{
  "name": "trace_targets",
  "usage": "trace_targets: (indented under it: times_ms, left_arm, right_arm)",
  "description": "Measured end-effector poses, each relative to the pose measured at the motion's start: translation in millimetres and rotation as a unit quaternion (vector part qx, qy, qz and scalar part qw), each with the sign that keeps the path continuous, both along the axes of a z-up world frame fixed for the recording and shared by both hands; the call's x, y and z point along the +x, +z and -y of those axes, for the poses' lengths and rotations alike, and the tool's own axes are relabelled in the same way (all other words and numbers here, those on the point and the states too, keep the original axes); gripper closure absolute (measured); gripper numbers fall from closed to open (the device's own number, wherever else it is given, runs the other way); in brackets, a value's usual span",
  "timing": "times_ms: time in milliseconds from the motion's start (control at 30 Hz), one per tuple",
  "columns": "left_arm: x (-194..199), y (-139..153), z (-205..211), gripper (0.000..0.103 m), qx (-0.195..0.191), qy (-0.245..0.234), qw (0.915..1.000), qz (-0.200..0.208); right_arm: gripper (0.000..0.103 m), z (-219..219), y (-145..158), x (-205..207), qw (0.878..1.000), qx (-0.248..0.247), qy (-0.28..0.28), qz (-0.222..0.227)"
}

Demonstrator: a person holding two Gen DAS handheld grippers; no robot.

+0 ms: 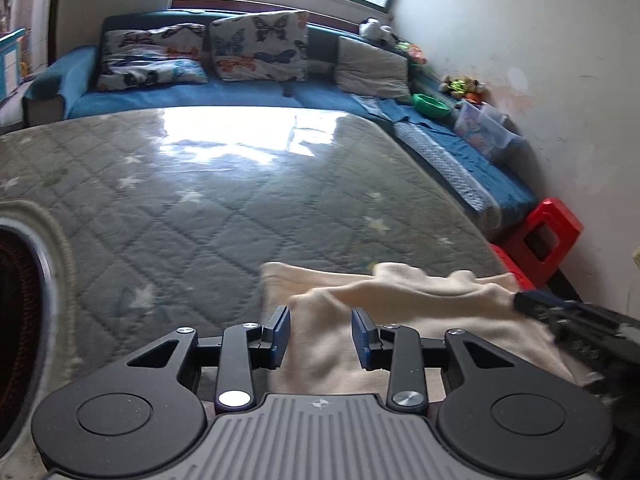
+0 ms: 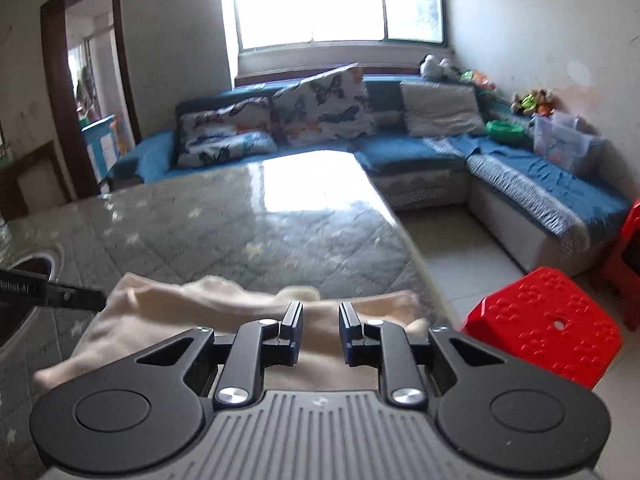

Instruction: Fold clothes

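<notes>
Hovering both parted, empty grippers, left gripper [image 1: 320, 338] and right gripper [image 2: 320, 330], over the rumpled cream garment [image 1: 400, 308], I advise matching edges squarely.

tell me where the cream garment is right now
The cream garment lies crumpled at the near edge of the quilted table, beneath both open tools, with the red stool to its right.
</notes>
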State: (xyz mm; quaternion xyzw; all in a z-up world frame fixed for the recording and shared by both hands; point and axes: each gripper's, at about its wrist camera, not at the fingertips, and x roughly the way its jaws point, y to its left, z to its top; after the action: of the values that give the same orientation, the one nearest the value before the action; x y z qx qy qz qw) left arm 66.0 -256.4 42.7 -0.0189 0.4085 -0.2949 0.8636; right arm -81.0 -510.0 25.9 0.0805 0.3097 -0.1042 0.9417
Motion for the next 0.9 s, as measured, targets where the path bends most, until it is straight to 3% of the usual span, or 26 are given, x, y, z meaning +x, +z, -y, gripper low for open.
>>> trace_targets:
  times_ms: [167,467,900]
  left_arm:
    - [1.0,-3.1,23.1,0.069,-0.004,-0.030,0.9996,0.003]
    - [18.9,-22.5,38.5,0.069,0.012,-0.024,0.9995,-0.013]
    - [-22.4,-3.1,15.1,0.067,0.006,-0.043,0.9989,0.018]
  right_arm:
    - [0.084,5.2,-13.2,16.8,1.000,0.002,-0.010,-0.021]
    - [0.078,4.9,-25.4,29.8,0.999,-0.006,-0.009,-0.030]
    - [0.048,-24.2,-1.8,-14.0,0.999,-0.011,0.038,-0.012]
